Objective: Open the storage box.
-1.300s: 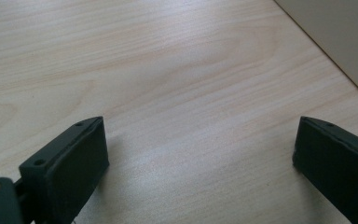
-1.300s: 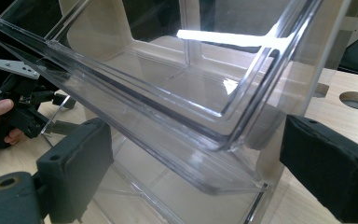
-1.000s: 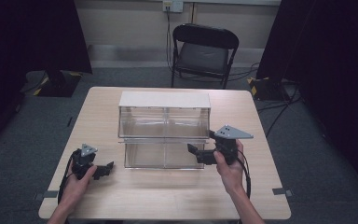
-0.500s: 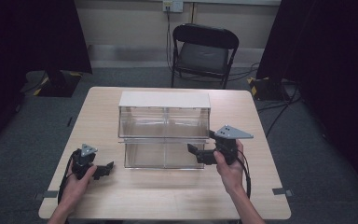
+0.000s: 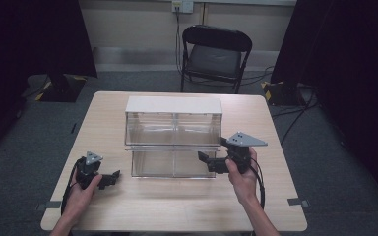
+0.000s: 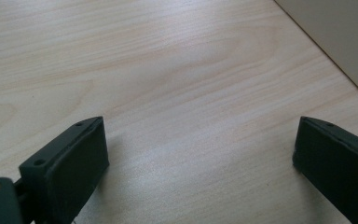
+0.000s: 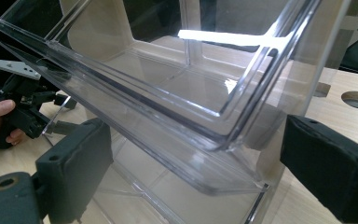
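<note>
Right gripper: jaws spread wide, gripping nothing, set at the right front corner of the clear two-tier bin. In the right gripper view the jaws straddle that corner, with the front lip of the upper tier jutting out between them; contact with the plastic cannot be told. Held by the person's right hand, grey three-cornered plate on top, cable trailing back past the wrist.

Left gripper: jaws wide apart, holding nothing, low over the table to the left of the bin's front left corner, apart from it. In the left gripper view bare pale wood lies between the jaws. Held by the person's left hand.

Clear two-tier bin: transparent plastic, two open-fronted levels stacked, each split by a middle divider, with a white top panel. It stands upright at the middle of the table, open fronts facing the person.

Black folding chair: behind the bin, on the floor past the table's far edge, well apart.
</note>
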A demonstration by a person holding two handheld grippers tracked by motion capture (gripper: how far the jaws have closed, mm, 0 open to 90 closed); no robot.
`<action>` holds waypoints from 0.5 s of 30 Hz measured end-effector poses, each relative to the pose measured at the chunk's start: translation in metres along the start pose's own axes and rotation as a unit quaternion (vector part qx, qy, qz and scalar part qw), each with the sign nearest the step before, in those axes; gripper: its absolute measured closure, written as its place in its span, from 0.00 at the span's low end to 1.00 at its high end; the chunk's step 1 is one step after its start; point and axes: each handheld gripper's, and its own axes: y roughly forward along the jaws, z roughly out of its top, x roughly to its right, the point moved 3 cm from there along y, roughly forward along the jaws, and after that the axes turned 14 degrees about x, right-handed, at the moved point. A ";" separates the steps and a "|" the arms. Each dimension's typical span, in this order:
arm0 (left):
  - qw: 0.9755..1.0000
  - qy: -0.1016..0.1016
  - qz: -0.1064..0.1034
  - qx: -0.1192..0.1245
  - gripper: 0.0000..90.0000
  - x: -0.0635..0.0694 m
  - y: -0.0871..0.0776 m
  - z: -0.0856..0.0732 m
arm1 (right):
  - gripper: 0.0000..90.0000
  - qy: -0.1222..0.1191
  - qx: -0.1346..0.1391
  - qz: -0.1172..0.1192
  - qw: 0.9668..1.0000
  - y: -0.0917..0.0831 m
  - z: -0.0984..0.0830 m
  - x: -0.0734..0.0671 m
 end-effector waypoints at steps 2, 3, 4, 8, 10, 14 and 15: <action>1.000 0.000 0.000 0.000 0.03 0.000 0.000 0.000 | 0.09 0.000 0.000 0.000 1.000 0.000 0.000 0.000; 1.000 0.001 0.000 0.000 0.03 0.000 0.000 0.000 | 0.09 -0.001 0.000 0.000 1.000 0.000 0.000 0.000; 1.000 0.000 0.000 0.000 0.03 0.000 0.000 0.000 | 0.09 -0.001 0.000 0.000 1.000 0.000 0.000 0.000; 1.000 0.000 0.000 0.000 0.03 0.000 0.000 0.000 | 0.09 0.000 0.000 0.001 1.000 0.000 0.000 0.000; 1.000 0.000 0.000 0.000 0.03 0.000 0.000 0.000 | 0.09 0.000 0.000 0.001 1.000 0.000 0.000 0.000; 1.000 0.000 0.000 0.000 0.03 0.000 0.000 0.000 | 0.09 0.000 0.000 0.001 1.000 0.000 0.000 0.000; 1.000 0.000 0.001 0.000 0.03 0.000 0.000 0.000 | 0.09 -0.001 0.000 0.001 1.000 0.000 0.000 0.000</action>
